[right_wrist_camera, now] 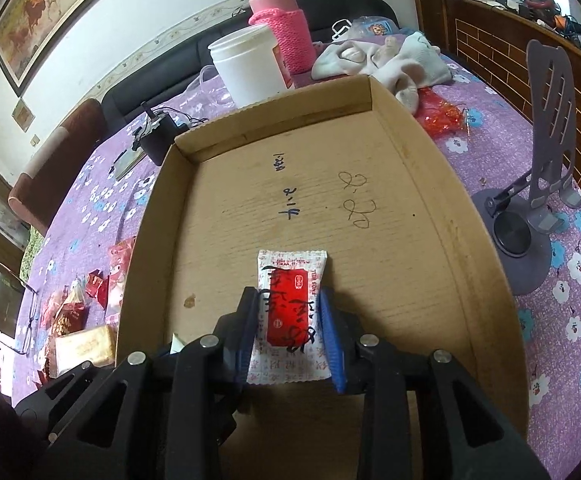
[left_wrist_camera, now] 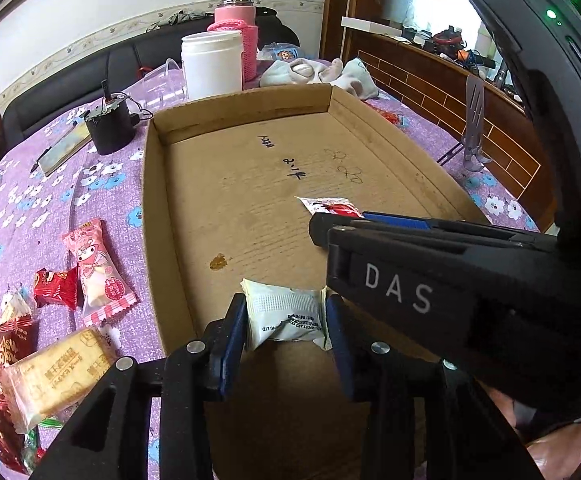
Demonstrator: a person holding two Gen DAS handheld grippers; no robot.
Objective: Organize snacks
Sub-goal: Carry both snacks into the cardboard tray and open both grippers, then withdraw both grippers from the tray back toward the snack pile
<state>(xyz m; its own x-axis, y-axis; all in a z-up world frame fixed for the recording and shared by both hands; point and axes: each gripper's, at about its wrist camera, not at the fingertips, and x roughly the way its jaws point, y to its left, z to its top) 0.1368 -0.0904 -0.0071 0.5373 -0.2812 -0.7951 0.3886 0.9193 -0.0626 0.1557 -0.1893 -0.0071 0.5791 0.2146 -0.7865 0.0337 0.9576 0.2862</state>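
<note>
A shallow cardboard tray (left_wrist_camera: 158,216) (right_wrist_camera: 486,280) lies on the purple flowered tablecloth. My left gripper (left_wrist_camera: 286,320) is shut on a white snack packet (left_wrist_camera: 286,314) and holds it over the tray's near end. My right gripper (right_wrist_camera: 290,320) is shut on a white packet with a red label (right_wrist_camera: 290,304), also over the tray. In the left wrist view the right gripper (left_wrist_camera: 330,220) reaches in from the right with that red and white packet (left_wrist_camera: 326,206) at its tip. Several loose snacks (left_wrist_camera: 50,320) (right_wrist_camera: 86,312) lie on the cloth left of the tray.
A white jar (left_wrist_camera: 211,65) (right_wrist_camera: 250,66), a pink flask (left_wrist_camera: 236,28) (right_wrist_camera: 282,24) and crumpled cloth (left_wrist_camera: 318,72) (right_wrist_camera: 386,60) stand behind the tray. A black cup (left_wrist_camera: 109,126) sits at its far left. A grey phone stand (right_wrist_camera: 538,184) (left_wrist_camera: 473,128) is to its right.
</note>
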